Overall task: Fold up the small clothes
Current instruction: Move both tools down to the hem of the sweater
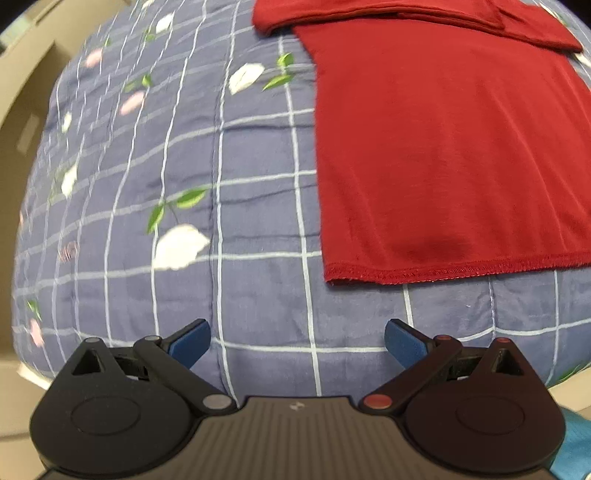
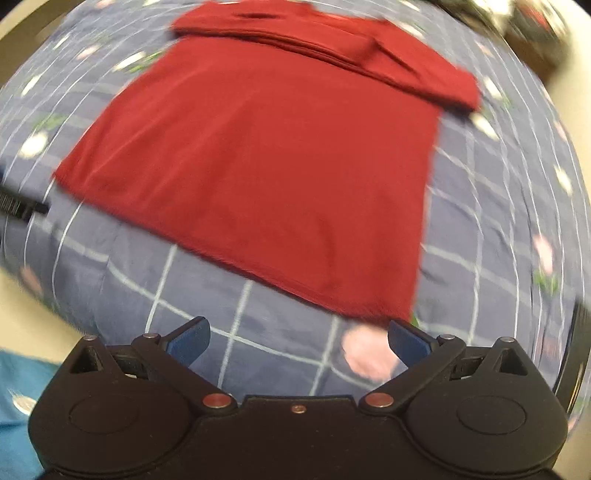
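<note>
A red garment (image 1: 443,147) lies flat on a blue checked quilt (image 1: 221,166), its sleeves folded across the far end and its stitched hem nearest me. My left gripper (image 1: 297,343) hovers open over bare quilt, short of the hem's left corner, with nothing between its blue pads. In the right wrist view the same red garment (image 2: 277,166) fills the middle, blurred by motion. My right gripper (image 2: 297,341) is open just short of the hem's right corner, its right pad (image 2: 408,341) almost at the cloth edge.
The quilt (image 2: 498,221) carries white and pink flower prints and white grid lines. Beige surfaces (image 1: 22,110) border it on the left. Blue-green cloth (image 2: 14,406) shows at the lower left of the right wrist view. Dark objects (image 2: 535,29) sit beyond the quilt's far right.
</note>
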A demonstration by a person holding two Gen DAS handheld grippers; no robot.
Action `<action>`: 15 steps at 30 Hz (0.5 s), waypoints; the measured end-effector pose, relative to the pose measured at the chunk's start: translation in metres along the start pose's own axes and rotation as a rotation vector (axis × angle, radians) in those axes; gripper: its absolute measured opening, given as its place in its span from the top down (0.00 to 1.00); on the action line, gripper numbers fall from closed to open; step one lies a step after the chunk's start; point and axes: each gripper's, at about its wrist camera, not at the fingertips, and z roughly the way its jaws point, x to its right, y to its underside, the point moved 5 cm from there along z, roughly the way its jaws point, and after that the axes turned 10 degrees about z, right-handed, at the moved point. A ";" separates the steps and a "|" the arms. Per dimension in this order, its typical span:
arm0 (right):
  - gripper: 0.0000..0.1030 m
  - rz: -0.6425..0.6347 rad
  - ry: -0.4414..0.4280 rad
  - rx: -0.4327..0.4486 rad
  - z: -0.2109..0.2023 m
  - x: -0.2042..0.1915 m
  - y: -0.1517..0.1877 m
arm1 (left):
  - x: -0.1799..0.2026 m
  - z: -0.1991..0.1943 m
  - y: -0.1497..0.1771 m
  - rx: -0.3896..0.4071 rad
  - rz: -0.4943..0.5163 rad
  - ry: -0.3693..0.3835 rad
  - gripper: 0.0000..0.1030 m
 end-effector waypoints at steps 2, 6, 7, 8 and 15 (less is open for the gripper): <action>0.01 -0.088 0.011 0.012 0.010 -0.013 -0.001 | 0.005 0.000 -0.003 0.022 0.054 -0.051 0.01; 0.01 -0.207 0.030 0.029 0.025 -0.029 -0.001 | 0.017 -0.003 -0.007 0.052 0.153 -0.177 0.01; 0.01 -0.223 0.031 0.034 0.028 -0.031 -0.002 | 0.017 -0.001 -0.008 0.058 0.162 -0.191 0.01; 0.01 -0.242 0.033 0.046 0.031 -0.032 -0.003 | 0.019 -0.001 -0.009 0.065 0.166 -0.194 0.01; 0.16 -0.355 0.031 0.122 0.048 -0.031 -0.011 | 0.042 -0.003 -0.011 0.145 0.282 -0.194 0.01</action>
